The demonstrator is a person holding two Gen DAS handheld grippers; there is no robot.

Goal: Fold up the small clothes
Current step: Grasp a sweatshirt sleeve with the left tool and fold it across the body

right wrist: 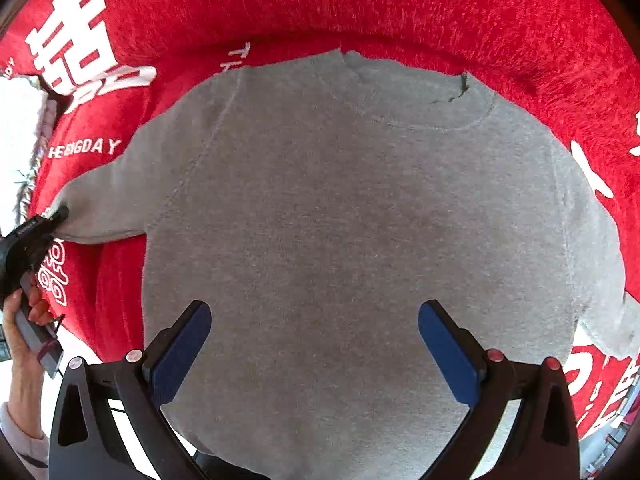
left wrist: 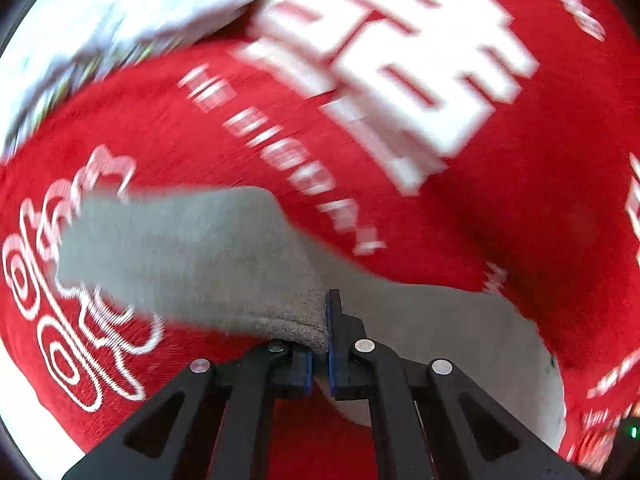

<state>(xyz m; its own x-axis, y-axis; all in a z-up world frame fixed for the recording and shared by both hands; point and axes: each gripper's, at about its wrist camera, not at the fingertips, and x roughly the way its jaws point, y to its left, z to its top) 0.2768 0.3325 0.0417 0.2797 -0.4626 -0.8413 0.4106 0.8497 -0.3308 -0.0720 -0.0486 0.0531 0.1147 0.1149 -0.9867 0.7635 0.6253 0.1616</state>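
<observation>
— Where was the sweater point(right wrist: 320, 220) at that pt?

— Flat on the red cloth point(right wrist: 400, 12), front up, collar at the far end from the right gripper point(right wrist: 314, 344), hem nearest it. Body's long axis ran straight away from that gripper.

— And the fingers?

— Right ones spread wide, nothing between them, poised above the lower body of the garment. Left gripper point(left wrist: 320, 344) was clamped tight on the cuff end of the left sleeve point(left wrist: 192, 256); grey fabric pinched between the blue pads point(left wrist: 331, 332).

— So which hand was set up for the fold?

— Left, I'd say. The sleeve stuck out sideways from the body, roughly crosswise to the collar-hem line, w/ the rest of the sweater lying to the right of that gripper. Carrying the cuff inward across the chest looked like the natural move. The other sleeve point(right wrist: 600, 280) lay down the right side, nearer the right gripper, ungrasped.

— Any doubts?

— Left view was blurry, so couldn't tell how much cloth was in the pinch.
</observation>
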